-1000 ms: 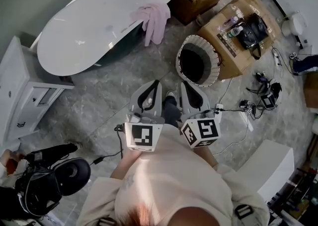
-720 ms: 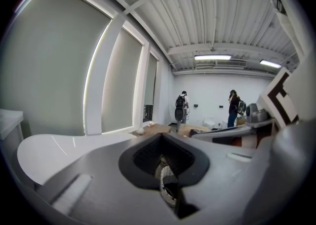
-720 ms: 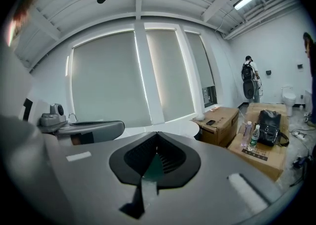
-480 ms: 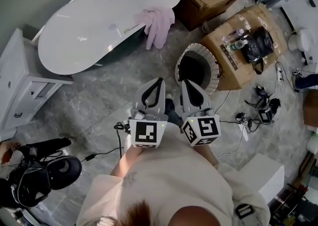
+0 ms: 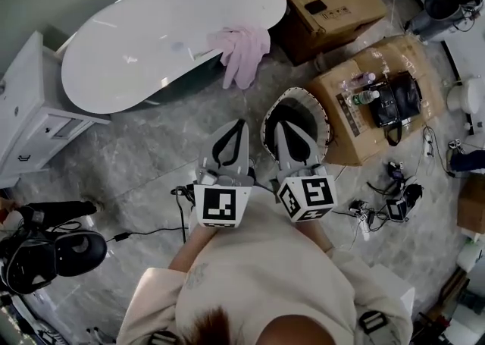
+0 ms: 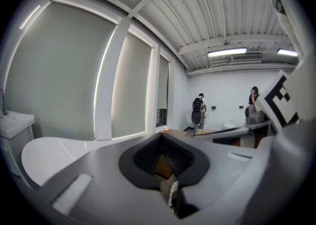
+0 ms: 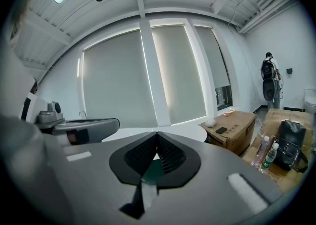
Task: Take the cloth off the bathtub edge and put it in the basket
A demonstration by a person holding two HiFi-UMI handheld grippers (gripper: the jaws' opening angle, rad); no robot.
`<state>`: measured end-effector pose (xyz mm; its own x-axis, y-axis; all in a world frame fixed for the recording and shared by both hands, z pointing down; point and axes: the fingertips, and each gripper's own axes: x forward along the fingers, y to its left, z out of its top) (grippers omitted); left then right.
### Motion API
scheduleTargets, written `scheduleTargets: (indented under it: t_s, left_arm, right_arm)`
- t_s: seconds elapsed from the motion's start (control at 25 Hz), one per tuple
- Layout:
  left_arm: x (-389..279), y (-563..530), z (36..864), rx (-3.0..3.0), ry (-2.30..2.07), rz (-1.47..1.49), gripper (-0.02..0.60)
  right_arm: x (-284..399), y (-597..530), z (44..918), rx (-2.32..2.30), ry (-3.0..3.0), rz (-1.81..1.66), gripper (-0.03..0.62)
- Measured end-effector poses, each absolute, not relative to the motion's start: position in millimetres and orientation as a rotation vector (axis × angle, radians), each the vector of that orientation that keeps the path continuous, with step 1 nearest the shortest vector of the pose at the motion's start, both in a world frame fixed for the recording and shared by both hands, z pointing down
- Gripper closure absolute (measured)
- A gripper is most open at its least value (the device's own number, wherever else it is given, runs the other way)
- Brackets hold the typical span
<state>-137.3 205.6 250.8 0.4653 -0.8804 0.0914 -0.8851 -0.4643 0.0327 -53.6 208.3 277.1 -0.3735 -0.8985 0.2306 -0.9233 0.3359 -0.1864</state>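
Head view: basket (image 5: 301,92) interior dark; cloth (image 5: 244,51) draped over bathtub (image 5: 136,55) edge.

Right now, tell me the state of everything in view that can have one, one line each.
pink cloth: draped over the bathtub edge, not yet taken.
basket: upright on the floor, top open, no cloth seen inside.
left hand-held gripper: jaws together, empty.
right hand-held gripper: jaws together, empty.
cardboard box: flaps closed.
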Motion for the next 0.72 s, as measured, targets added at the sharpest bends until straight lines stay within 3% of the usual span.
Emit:
scheduleTargets:
  t_s: [0.72]
  left_arm:
    - [-136,146,251,2.576,-1.652,0.132,0.532]
  right_arm:
    - [-55,145,292,1.585,-2.534,0.524,0.594]
